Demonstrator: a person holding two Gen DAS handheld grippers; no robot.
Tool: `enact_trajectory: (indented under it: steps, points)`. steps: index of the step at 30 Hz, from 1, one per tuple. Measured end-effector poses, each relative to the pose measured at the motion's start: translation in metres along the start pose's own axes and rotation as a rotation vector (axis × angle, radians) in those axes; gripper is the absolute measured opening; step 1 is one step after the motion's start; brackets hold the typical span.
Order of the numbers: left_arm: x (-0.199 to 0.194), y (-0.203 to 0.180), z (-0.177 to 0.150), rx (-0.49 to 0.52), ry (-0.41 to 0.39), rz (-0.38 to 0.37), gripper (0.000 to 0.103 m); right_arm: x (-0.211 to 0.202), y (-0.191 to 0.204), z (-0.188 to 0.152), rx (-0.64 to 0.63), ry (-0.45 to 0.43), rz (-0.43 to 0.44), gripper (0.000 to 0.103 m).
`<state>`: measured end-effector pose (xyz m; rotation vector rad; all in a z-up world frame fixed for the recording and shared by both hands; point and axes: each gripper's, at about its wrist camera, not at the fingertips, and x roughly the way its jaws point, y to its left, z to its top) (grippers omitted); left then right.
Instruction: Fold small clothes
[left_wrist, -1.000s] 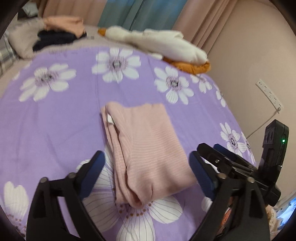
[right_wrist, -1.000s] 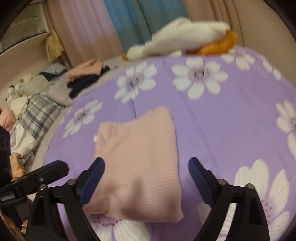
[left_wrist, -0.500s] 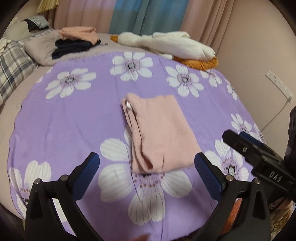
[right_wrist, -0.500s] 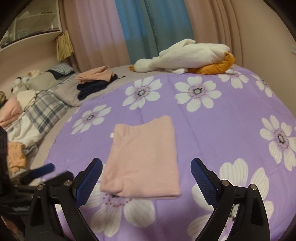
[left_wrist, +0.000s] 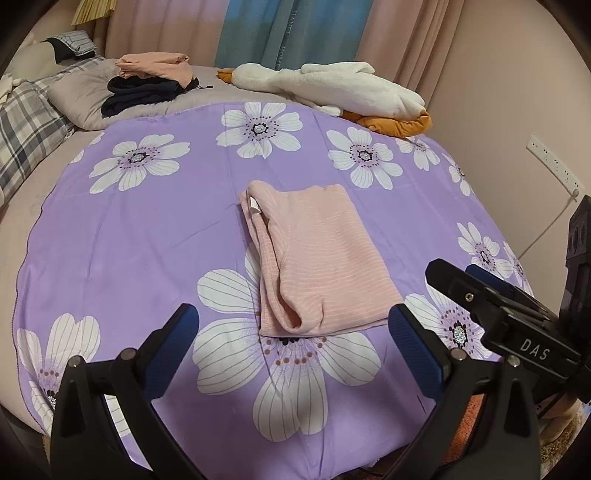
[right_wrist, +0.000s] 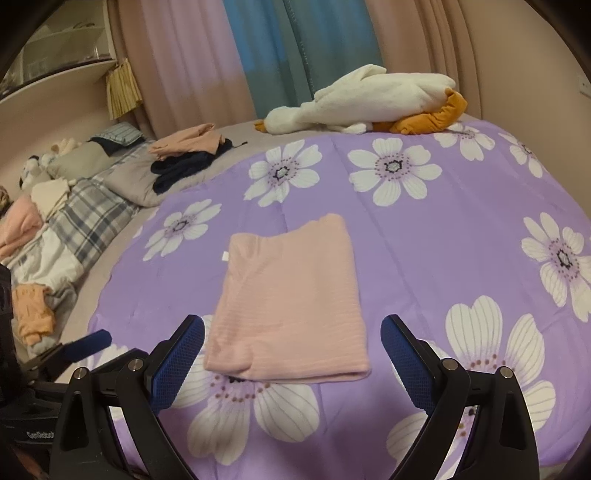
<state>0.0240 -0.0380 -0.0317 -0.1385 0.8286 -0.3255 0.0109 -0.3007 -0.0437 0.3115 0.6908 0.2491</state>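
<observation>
At the far left of the bed a plaid quilt (right_wrist: 86, 221) is seen, with pink and cream clothes (right_wrist: 22, 225) piled on it and a peach garment (right_wrist: 31, 310) lying nearer. Beyond it a grey pillow (left_wrist: 79, 98) carries a dark garment (left_wrist: 142, 94) topped by a folded peach one (left_wrist: 155, 66). The purple flowered sheet (left_wrist: 155, 236) is spread over the bed, and the pink top (left_wrist: 314, 258) is laid folded near its middle, flat, a white tag (left_wrist: 254, 205) showing at its far left corner. The top is touched by neither gripper. The left gripper (left_wrist: 291, 345) is held above the near edge of the sheet, its blue fingers (left_wrist: 168, 354) spread wide and nothing between them; the near edge of the top is framed in the gap. In the right wrist view the right gripper (right_wrist: 291, 363) is likewise spread apart and empty, its fingers (right_wrist: 177, 363) set on either side of the top's near edge without contact. Behind the sheet a white plush goose (left_wrist: 340, 90) is laid along the far edge with orange feet (left_wrist: 395, 123) at its right end. Pink and blue curtains (right_wrist: 236, 55) are hung behind. On the right wall a power strip (left_wrist: 554, 162) is fixed, with a cord dropping from it
</observation>
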Motion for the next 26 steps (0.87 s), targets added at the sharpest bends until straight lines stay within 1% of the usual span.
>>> enact_trajectory:
  steps: [10,15,26]
  points:
    - [0.0,0.0029,0.0,-0.02,0.002,0.003,0.102,0.0026,0.0013,-0.0005,-0.014,0.008,-0.033,0.095]
    - [-0.0011,0.0054,0.0005,-0.028,-0.003,0.004,0.102,0.0036,-0.0018,-0.0004,-0.003,0.015,-0.027,0.096]
    - [-0.0018,0.0064,0.0015,-0.023,0.003,-0.008,0.102,0.0065,-0.0002,-0.0023,-0.013,0.027,-0.047,0.096]
